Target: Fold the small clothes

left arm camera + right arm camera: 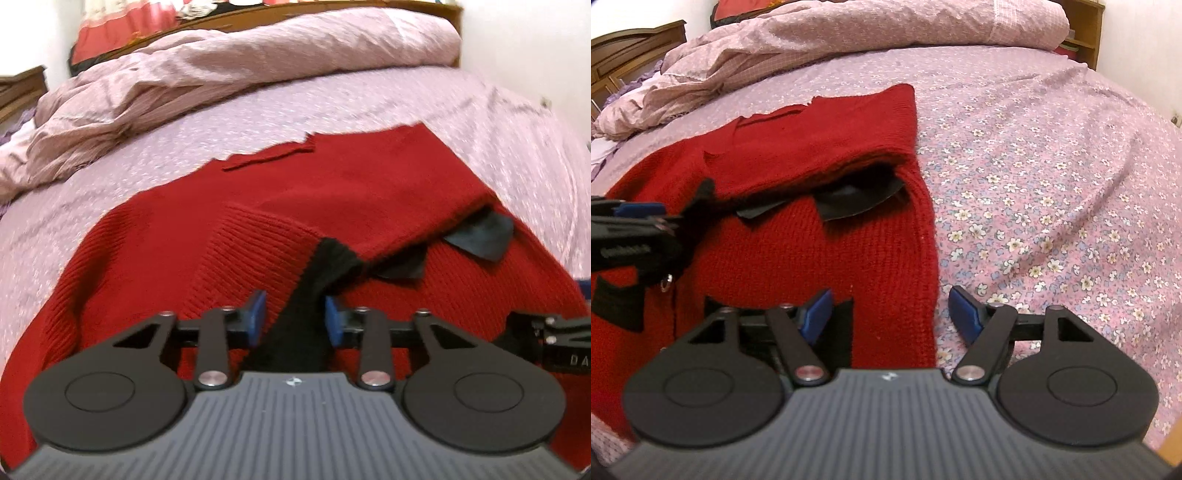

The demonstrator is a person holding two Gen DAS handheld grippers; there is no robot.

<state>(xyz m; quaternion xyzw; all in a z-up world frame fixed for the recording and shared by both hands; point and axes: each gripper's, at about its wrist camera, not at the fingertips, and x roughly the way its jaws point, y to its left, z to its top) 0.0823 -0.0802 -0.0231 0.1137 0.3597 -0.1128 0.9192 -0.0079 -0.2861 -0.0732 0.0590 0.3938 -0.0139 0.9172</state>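
A red knit garment (258, 229) with black patches lies on the bed, its far part folded back over itself; it also shows in the right wrist view (798, 258). A black strip (306, 302) of it runs between my left gripper's (295, 317) blue pads, which stand apart on either side of it. My left gripper also shows at the left of the right wrist view (639, 221). My right gripper (890, 314) is open over the garment's right edge, one pad above the knit, the other above the sheet.
A pink floral bedsheet (1052, 184) covers the bed. A crumpled pink duvet (184, 81) lies along the far side. A wooden headboard (624, 48) stands at the far left, a white wall at the right.
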